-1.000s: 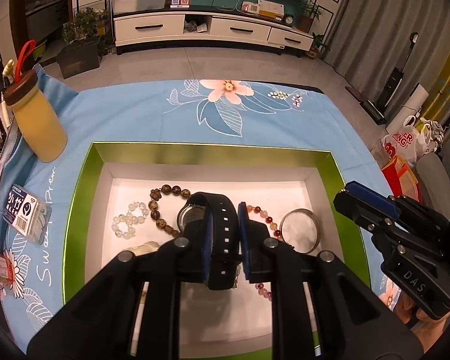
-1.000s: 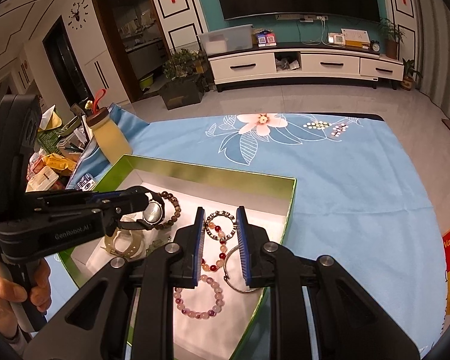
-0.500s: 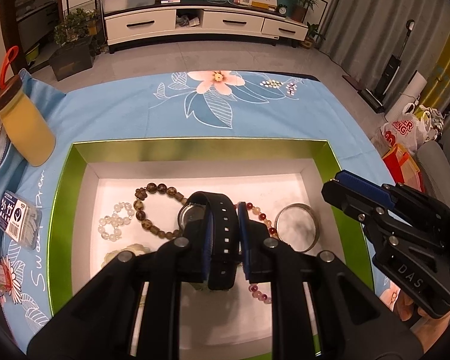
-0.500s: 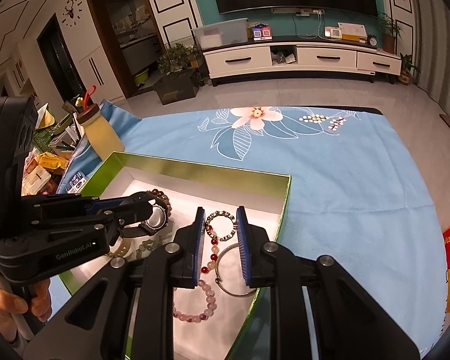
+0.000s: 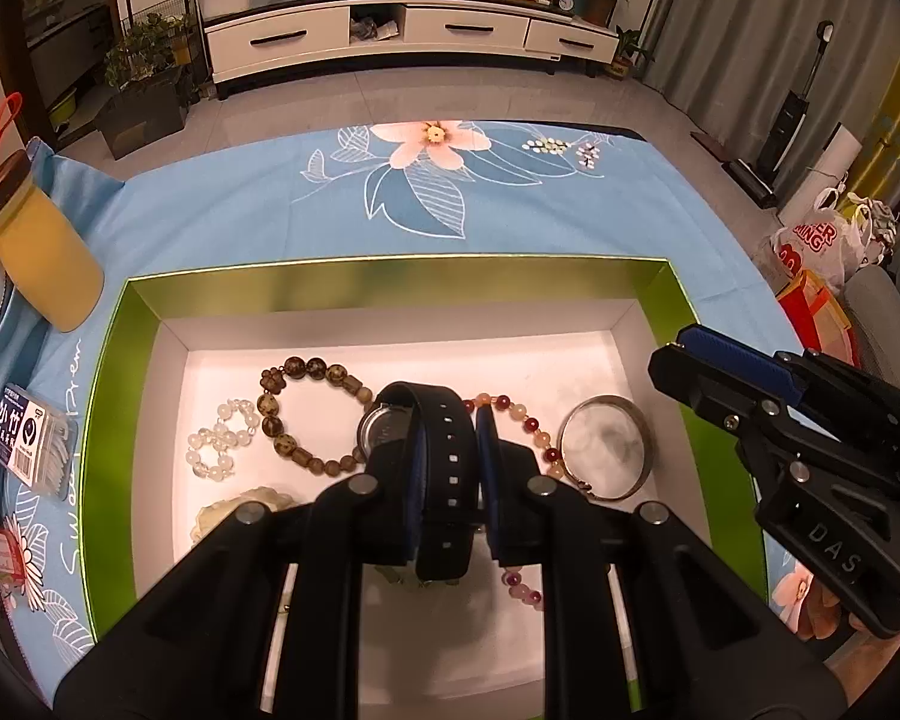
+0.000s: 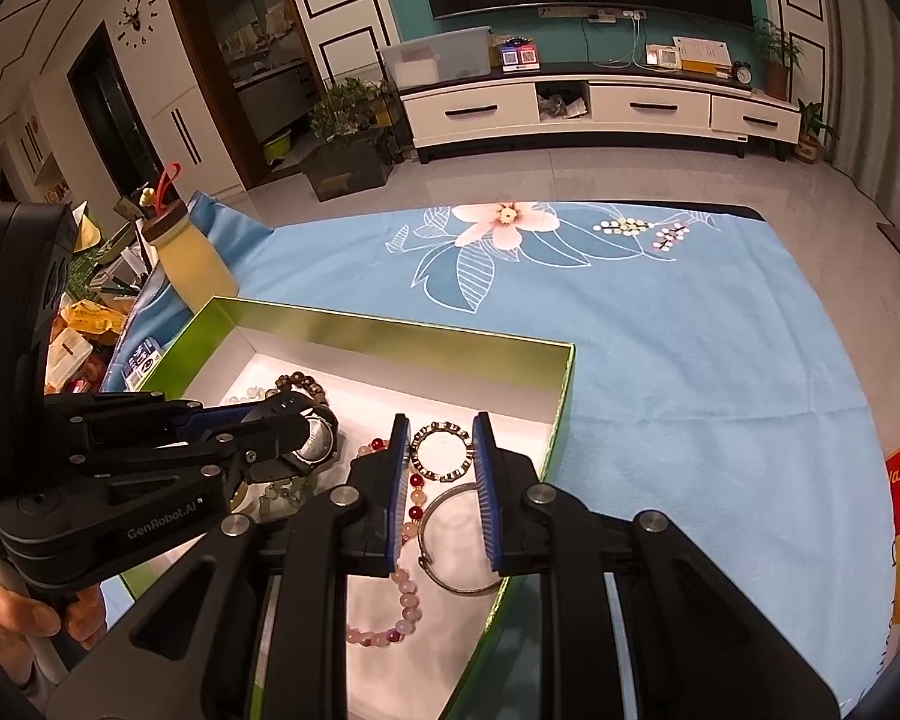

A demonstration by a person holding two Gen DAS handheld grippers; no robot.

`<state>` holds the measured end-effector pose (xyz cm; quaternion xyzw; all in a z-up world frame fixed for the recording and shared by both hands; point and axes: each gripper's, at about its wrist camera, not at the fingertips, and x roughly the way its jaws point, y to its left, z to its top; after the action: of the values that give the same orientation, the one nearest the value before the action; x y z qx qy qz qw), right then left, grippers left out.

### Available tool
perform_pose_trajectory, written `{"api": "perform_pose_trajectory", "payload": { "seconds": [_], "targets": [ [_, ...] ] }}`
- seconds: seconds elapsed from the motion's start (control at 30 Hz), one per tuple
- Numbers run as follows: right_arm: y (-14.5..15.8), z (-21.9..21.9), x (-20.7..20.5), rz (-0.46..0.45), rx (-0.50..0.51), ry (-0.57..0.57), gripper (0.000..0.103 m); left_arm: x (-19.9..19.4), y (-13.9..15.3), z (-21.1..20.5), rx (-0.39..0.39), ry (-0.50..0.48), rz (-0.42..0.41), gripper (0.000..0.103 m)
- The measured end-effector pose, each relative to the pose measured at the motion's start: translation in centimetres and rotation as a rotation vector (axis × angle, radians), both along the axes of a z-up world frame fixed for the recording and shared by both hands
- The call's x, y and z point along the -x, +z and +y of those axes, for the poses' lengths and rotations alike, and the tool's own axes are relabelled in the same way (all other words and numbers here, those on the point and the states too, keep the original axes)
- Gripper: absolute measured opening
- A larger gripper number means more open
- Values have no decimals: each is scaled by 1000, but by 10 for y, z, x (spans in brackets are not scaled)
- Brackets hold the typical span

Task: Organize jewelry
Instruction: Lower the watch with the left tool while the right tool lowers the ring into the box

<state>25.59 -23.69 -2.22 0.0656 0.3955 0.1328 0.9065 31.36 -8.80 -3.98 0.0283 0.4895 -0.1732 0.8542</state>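
Left jaws: the left gripper [image 5: 447, 468] is clenched on the strap of a black wristwatch [image 5: 444, 462]; its blue pads press the band from both sides.
Watch axis: the strap runs lengthwise between the fingers, looping up and away from the camera; the round case [image 5: 381, 429] sits on the left side of the loop, facing sideways.
Watch place: held over the middle of the green gift box [image 5: 390, 276], above its white floor; whether it already touches the floor I cannot tell.
Below the jaws: a red and pink bead bracelet [image 5: 522, 420] lies just right of the fingers, a brown bead bracelet [image 5: 306, 414] just left, so any set-down spot is crowded.
Further out, left: a clear bead bracelet [image 5: 219, 444] toward the left wall, a pale jade piece [image 5: 240, 507] toward the near left corner.
Further out, right: a silver bangle [image 5: 606, 447] near the right wall.
Right jaws: the right gripper [image 6: 438, 492] is released, nothing between its pads; it hovers over the right edge of the box.
Under the right jaws: a small dark link bracelet [image 6: 441, 450] and the bangle, both lying flat.
Nearer hand: the left one, which already holds the watch, so placing it seems its job.
Free floor: mainly along the far wall.
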Motion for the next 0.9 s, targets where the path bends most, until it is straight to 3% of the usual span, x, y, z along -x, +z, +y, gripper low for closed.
{"api": "perform_pose_trajectory", "payload": {
  "seconds": [0.9],
  "targets": [
    [-10, -1, -10, 43, 10, -3, 21, -5, -11, -4, -45, 3, 27, 16]
  ]
}}
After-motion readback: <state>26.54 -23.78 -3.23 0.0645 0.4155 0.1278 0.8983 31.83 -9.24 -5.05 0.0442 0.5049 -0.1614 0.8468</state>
